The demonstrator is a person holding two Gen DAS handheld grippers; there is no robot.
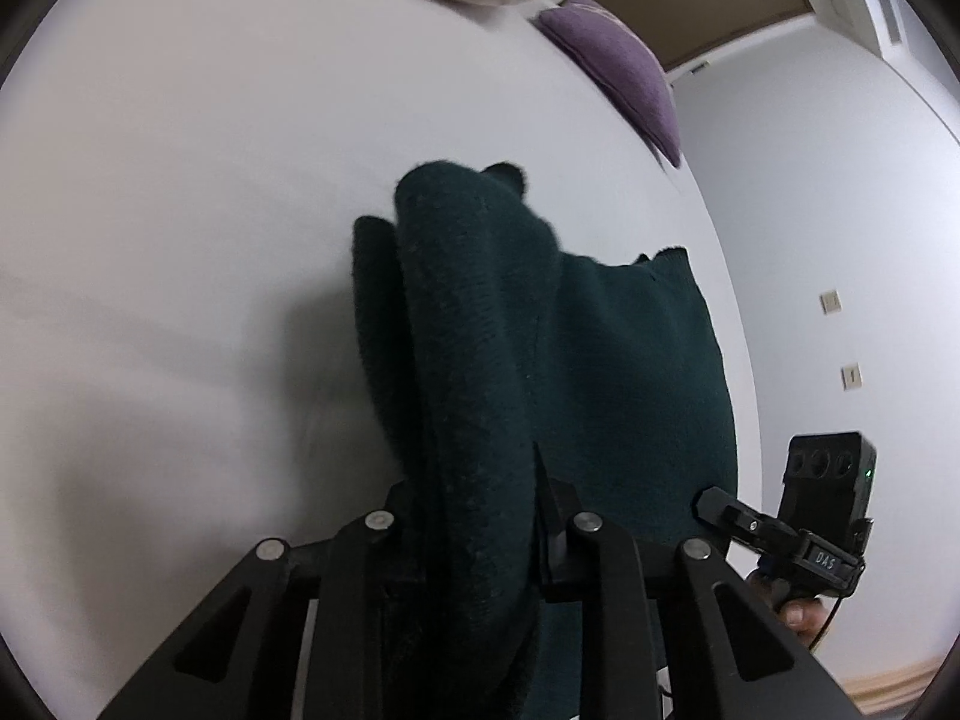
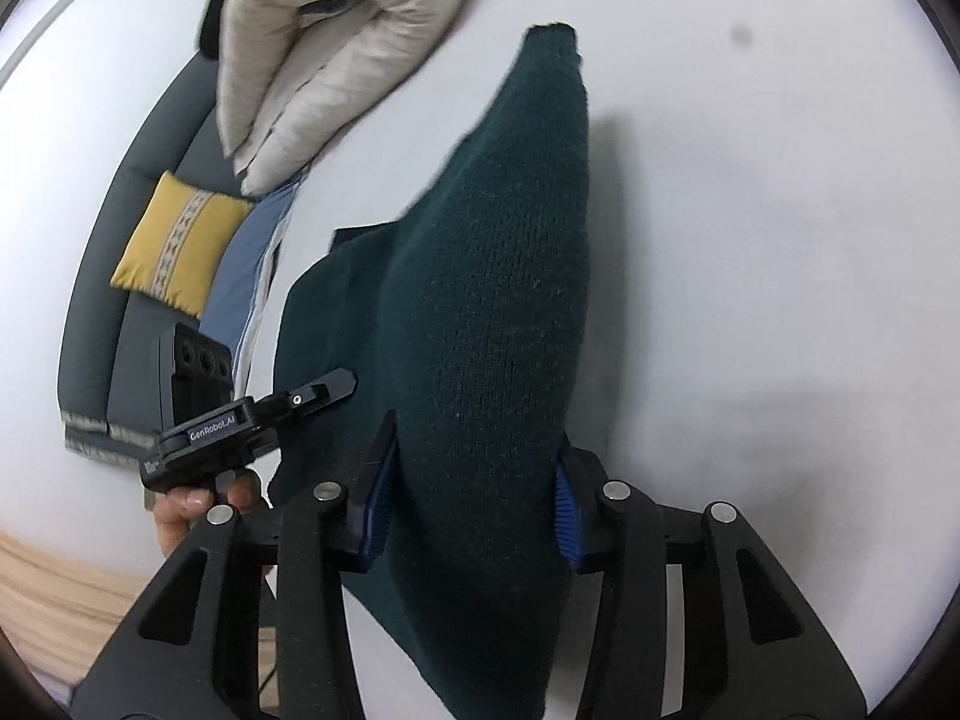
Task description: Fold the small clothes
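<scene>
Sweater (image 1: 480, 372), dark green knit, is pinched in both my grippers and lifted off the white bed (image 1: 180, 240); the rest of it drapes back down onto the sheet. Left gripper (image 1: 474, 510): fingers (image 1: 549, 498) closed in on a thick bunched fold, fabric filling the whole gap. Right gripper (image 2: 474, 480): same story, blue-padded fingers (image 2: 378, 498) pressing a fat roll of the knit from both sides. In the right wrist view the sweater (image 2: 498, 300) tapers away to a narrow end far up the bed. Each gripper shows in the other's view, just beside the hanging cloth: right one (image 1: 714, 504) at the garment's edge, left one (image 2: 342, 384) touching or nearly touching the knit, cannot tell which. Beige puffy jacket (image 2: 312, 48) lies further up the bed, apart from the sweater. Purple cushion (image 1: 624, 72) at the bed's edge, yellow cushion (image 2: 180, 246) on the grey sofa (image 2: 96, 312).
</scene>
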